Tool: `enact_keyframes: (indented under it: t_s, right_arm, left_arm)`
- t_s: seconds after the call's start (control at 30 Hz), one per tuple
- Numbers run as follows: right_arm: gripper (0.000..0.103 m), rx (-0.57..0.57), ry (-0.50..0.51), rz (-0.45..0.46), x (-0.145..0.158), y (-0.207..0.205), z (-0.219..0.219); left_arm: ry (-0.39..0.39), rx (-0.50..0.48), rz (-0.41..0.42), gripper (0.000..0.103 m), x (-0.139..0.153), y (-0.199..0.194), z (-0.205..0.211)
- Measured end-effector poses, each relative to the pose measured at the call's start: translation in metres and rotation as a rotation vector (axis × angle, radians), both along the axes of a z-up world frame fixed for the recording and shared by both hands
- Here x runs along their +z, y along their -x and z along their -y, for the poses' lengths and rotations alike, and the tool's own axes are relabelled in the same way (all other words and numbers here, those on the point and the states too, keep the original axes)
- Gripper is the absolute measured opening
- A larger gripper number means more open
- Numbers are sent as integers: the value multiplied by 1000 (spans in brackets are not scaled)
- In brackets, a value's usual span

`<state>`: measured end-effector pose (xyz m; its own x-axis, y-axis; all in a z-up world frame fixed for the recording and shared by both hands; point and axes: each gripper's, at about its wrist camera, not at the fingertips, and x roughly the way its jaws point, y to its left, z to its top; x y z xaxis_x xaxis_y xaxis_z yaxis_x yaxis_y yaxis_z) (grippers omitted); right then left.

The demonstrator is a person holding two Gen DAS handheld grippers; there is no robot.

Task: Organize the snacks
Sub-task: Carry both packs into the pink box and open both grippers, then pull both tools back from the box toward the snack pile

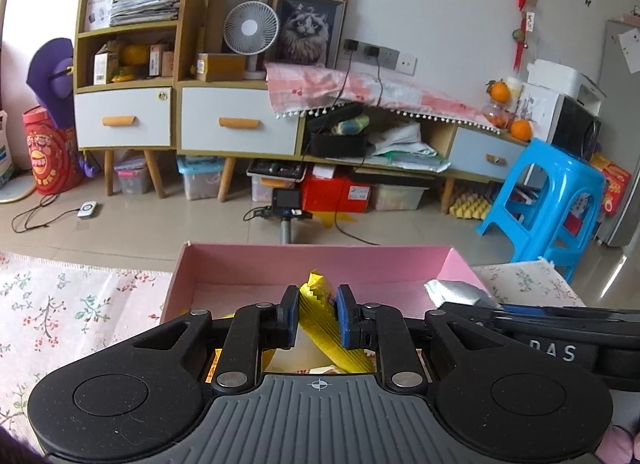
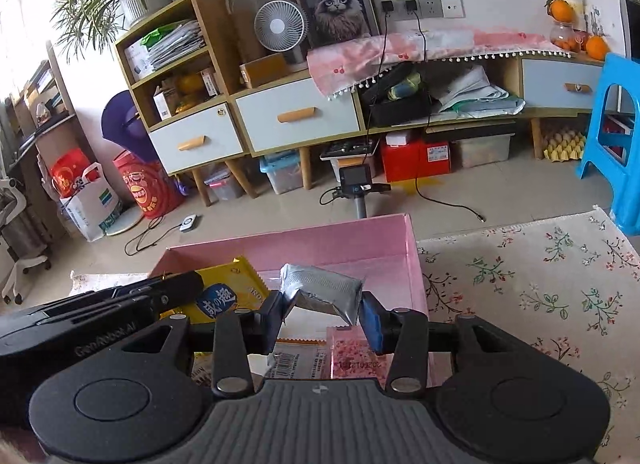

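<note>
A pink cardboard box (image 1: 320, 260) stands open on the floral tablecloth, and both grippers hover over it. My left gripper (image 1: 316, 296) is shut on a yellow snack packet (image 1: 320, 328), pinched upright between its blue pads above the box's left half. My right gripper (image 2: 322, 304) holds a silver foil packet (image 2: 320, 288) by its two ends, tilted, over the right half of the pink box (image 2: 352, 240). The yellow packet (image 2: 228, 296) shows to its left, beside the left gripper's black body (image 2: 100, 304). A pink-speckled packet (image 2: 360, 356) and other flat packets (image 2: 296, 360) lie in the box below.
The floral tablecloth (image 2: 540, 284) spreads to either side of the box. Beyond the table's far edge stand a small camera on a pole (image 1: 286, 204), a blue plastic stool (image 1: 548, 200) and a low cabinet with drawers (image 1: 240, 124).
</note>
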<state>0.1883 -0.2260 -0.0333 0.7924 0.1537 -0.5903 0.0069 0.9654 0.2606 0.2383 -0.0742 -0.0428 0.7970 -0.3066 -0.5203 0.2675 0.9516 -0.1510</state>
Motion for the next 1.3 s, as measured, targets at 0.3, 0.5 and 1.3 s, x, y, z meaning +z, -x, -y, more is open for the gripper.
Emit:
enact_keyframes:
  t_s: [0.3, 0.5, 1.3]
  right_arm:
    - [58, -47, 19, 9, 5, 3, 4]
    - [70, -75, 9, 39, 20, 13, 11]
    - [91, -50, 123, 81, 77, 94, 1]
  left_arm:
    - [15, -15, 13, 34, 8, 8, -2]
    - [32, -55, 13, 54, 23, 23, -4]
    - [-13, -91, -58, 92, 57, 115, -28]
